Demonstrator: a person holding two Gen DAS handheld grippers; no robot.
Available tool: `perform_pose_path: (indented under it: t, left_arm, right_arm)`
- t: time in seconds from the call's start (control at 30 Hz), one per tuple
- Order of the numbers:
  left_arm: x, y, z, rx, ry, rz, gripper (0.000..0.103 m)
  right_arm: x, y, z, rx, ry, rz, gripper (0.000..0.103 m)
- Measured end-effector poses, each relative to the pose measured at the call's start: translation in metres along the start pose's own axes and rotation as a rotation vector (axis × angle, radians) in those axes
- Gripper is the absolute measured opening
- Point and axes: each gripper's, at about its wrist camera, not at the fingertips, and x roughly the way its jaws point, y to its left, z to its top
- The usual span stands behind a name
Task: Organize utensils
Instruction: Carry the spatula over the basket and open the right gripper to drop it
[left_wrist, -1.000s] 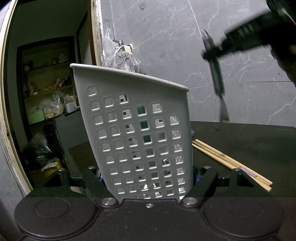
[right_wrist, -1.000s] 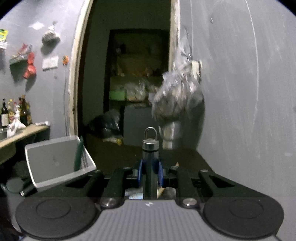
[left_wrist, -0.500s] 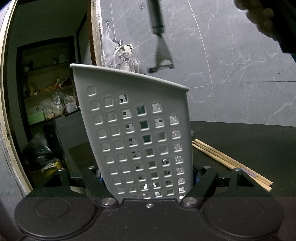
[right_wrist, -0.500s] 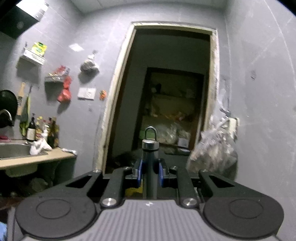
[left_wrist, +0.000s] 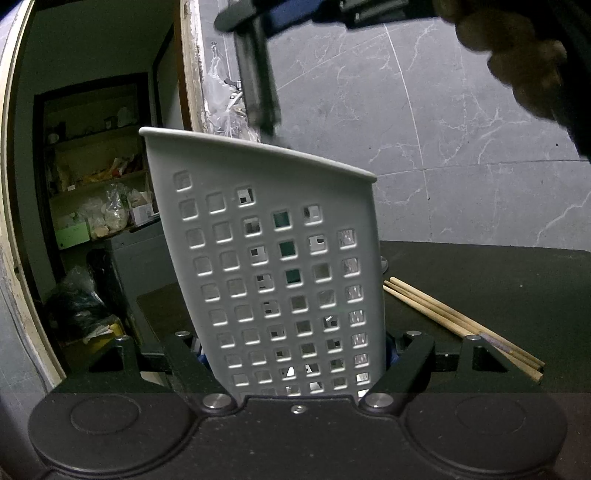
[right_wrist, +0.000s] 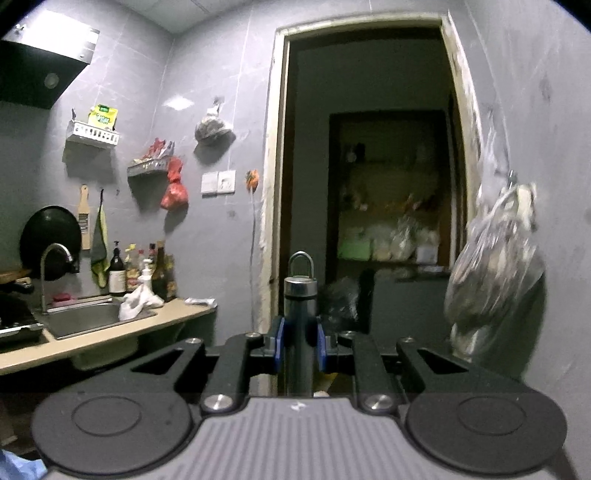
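peeler (left_wrist: 256, 85) blurred, its head hidden behind caddy (left_wrist: 280, 266) rim.

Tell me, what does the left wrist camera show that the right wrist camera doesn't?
Only the left wrist view shows the perforated grey utensil holder clamped in the left gripper, the wooden chopsticks lying on the dark table, and the right gripper from outside, lowering its tool toward the holder's rim.

Only the right wrist view shows the sink with its faucet, bottles and wall shelves.

Both show the dark-handled peeler held by the right gripper, the doorway and the hanging plastic bag.
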Motion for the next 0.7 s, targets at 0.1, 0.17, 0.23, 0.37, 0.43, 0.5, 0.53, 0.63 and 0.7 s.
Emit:
perform_pose_path:
  t: [0.1, 0.17, 0.23, 0.37, 0.43, 0.5, 0.53, 0.63, 0.7]
  left_arm:
    - [0.0, 0.0, 0.0, 0.001, 0.0, 0.0, 0.079]
    - [0.0, 0.0, 0.0, 0.003, 0.0, 0.001, 0.079]
    - [-0.001, 0.0, -0.001, 0.005, -0.001, 0.0, 0.079]
    - [0.0, -0.001, -0.001, 0.005, 0.0, 0.001, 0.079]
    - [-0.001, -0.001, -0.001, 0.005, 0.0, 0.001, 0.079]
    - [-0.001, -0.001, -0.001, 0.005, 0.0, 0.001, 0.079]
    - [-0.001, -0.001, -0.001, 0.006, 0.0, 0.001, 0.079]
    - [-0.001, 0.0, -0.001, 0.004, 0.0, 0.0, 0.079]
    - [-0.001, 0.0, -0.001, 0.005, 0.0, 0.0, 0.079]
  right_arm:
    - [0.006, -0.003, -0.009, 0.02, 0.038, 0.013, 0.02]
    - [0.01, -0.004, -0.016, 0.035, 0.062, 0.02, 0.02]
    - [0.013, -0.006, -0.023, 0.052, 0.084, 0.029, 0.02]
    - [0.018, -0.008, -0.032, 0.066, 0.113, 0.039, 0.02]
    - [0.02, -0.009, -0.037, 0.073, 0.129, 0.045, 0.02]
    - [0.022, -0.009, -0.041, 0.077, 0.146, 0.05, 0.02]
    - [0.023, -0.008, -0.043, 0.079, 0.154, 0.052, 0.02]
    - [0.027, -0.009, -0.05, 0.086, 0.18, 0.057, 0.02]
    - [0.029, -0.01, -0.054, 0.093, 0.197, 0.061, 0.02]
